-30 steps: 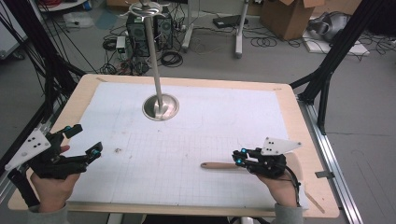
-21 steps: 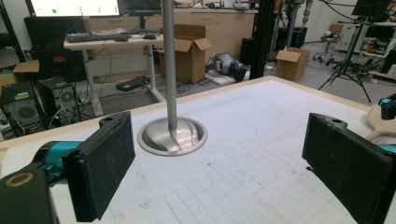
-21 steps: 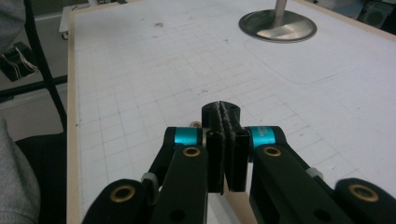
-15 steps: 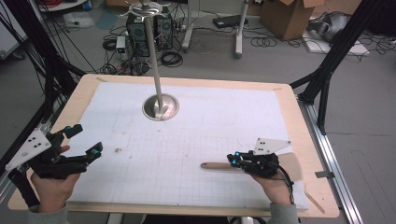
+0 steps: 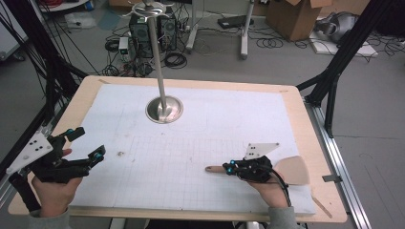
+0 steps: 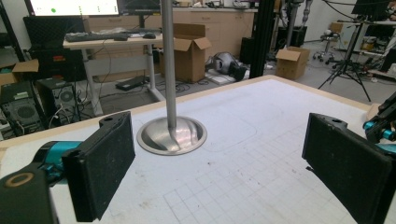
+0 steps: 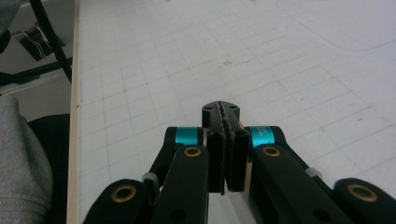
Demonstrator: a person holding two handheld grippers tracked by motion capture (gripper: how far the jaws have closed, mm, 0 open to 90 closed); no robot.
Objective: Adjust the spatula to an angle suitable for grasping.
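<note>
In my right hand the right gripper (image 5: 232,168) lies low over the white gridded mat (image 5: 191,143), near the front right corner of the table (image 5: 305,119). Its jaws have just been closing, and they are now pinched on the thin handle of a wooden spatula (image 5: 291,171). From above, the handle tip pokes out past the jaws toward the middle of the mat, while the broad pale blade lies behind the gripper, close to the mat's right edge and beside my wrist. Along the right gripper's own view the two black pads (image 7: 218,158) stand pressed almost together, with only a thin pale strip between them at the bottom. My left gripper (image 5: 86,145) is over the front left part of the mat, well apart from the spatula, and its jaws are spread wide with nothing between them. Seen along its own jaws, it looks across bare grid toward the metal stand (image 6: 171,133), a round shiny base with an upright pole, which sits farther back, near the middle of the table.
</note>
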